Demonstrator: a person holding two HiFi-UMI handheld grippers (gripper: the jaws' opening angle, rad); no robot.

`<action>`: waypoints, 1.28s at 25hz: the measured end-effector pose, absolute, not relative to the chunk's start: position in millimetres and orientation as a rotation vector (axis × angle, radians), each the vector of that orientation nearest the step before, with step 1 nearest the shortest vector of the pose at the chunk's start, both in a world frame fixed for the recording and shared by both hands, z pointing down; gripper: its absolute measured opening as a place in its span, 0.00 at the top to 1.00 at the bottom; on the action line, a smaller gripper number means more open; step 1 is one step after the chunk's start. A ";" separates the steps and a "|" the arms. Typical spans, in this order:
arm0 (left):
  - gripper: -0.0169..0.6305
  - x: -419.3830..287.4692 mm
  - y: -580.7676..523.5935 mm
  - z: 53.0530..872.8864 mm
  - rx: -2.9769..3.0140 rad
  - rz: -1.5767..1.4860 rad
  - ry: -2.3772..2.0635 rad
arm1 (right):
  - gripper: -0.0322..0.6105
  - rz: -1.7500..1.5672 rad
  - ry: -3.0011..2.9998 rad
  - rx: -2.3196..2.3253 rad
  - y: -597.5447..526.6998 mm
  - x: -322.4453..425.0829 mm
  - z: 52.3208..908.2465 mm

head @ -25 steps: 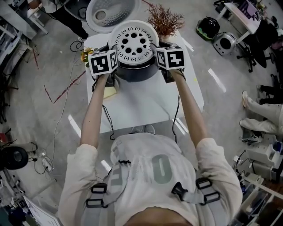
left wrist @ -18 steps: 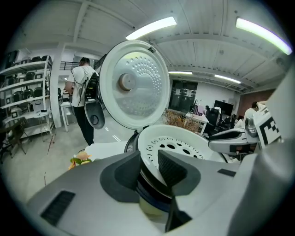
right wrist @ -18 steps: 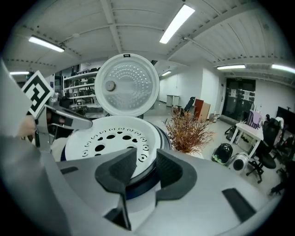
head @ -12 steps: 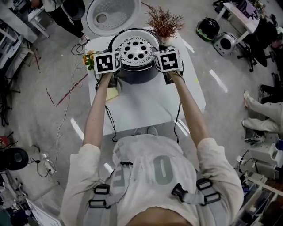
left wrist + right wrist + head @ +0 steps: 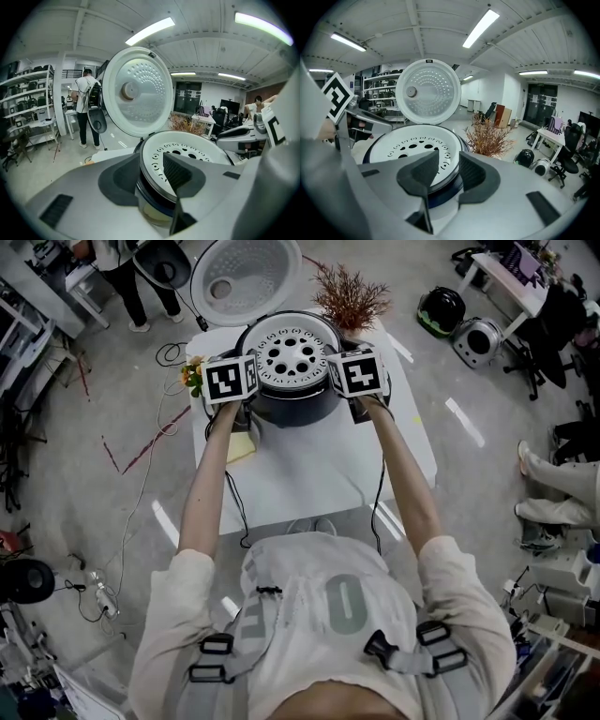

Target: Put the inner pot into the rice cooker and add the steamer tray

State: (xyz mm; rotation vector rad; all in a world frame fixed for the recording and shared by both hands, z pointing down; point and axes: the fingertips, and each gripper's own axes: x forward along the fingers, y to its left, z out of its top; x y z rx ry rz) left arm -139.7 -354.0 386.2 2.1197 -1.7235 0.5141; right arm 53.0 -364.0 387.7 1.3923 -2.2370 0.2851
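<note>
The white steamer tray (image 5: 291,357) with round holes sits level in the top of the dark rice cooker (image 5: 291,409), whose lid (image 5: 246,277) stands open behind. The inner pot is hidden under it. My left gripper (image 5: 249,382) is at the tray's left rim. In the left gripper view the tray (image 5: 192,152) has its rim between the jaws of the left gripper (image 5: 151,161), which are opening and not pressing. My right gripper (image 5: 336,381) is at the right rim. In the right gripper view the tray (image 5: 410,143) has its edge held by the right gripper (image 5: 449,159), easing slightly.
The cooker stands at the back of a small white table (image 5: 309,470). A dried brown plant (image 5: 349,292) is behind it to the right, yellow flowers (image 5: 190,373) and a yellow object (image 5: 239,444) are at the left. Cables hang off the table. A person (image 5: 112,254) stands far left.
The tray, held raised and tilted over the cooker a second ago, has come down and now rests level in the cooker's mouth. Both grippers stayed at its rims.
</note>
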 end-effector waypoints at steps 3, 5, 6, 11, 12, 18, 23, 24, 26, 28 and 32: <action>0.76 -146.6 -358.4 359.9 2.145 0.447 -1.769 | 0.73 0.244 -2.283 1.415 -368.3 51.5 360.7; 0.76 -148.5 -356.0 333.0 2.182 0.371 -1.805 | 0.73 0.206 -2.332 1.434 -365.7 49.7 336.6; 0.76 -149.0 -353.1 316.7 2.204 0.326 -1.825 | 0.73 0.181 -2.363 1.444 -362.8 48.4 322.3; 0.76 -145.4 -321.4 228.7 2.358 0.025 -1.920 | 0.73 -0.009 -2.595 1.486 -330.4 33.2 242.6; 0.76 -143.1 -310.5 215.3 2.392 -0.042 -1.935 | 0.73 -0.048 -2.645 1.499 -320.2 30.3 229.2; 0.85 -127.0 -234.2 166.7 2.508 -0.332 -2.104 | 0.74 -0.224 -2.799 1.605 -256.8 27.0 183.5; 0.94 -120.6 -182.1 175.0 2.508 -0.358 -2.272 | 0.90 -0.309 -2.840 1.736 -210.6 38.7 182.4; 0.94 -119.1 -175.7 181.2 2.501 -0.344 -2.286 | 0.94 -0.317 -2.842 1.743 -203.4 39.8 186.0; 0.94 -115.2 -166.0 195.9 2.489 -0.305 -2.284 | 0.94 -0.315 -2.835 1.745 -191.6 40.8 196.6; 0.94 -112.2 -159.3 211.2 2.475 -0.257 -2.268 | 0.94 -0.288 -2.815 1.734 -182.4 39.4 211.0; 0.94 -111.6 -151.3 235.3 2.449 -0.217 -2.220 | 0.94 -0.223 -2.782 1.645 -168.8 28.9 245.5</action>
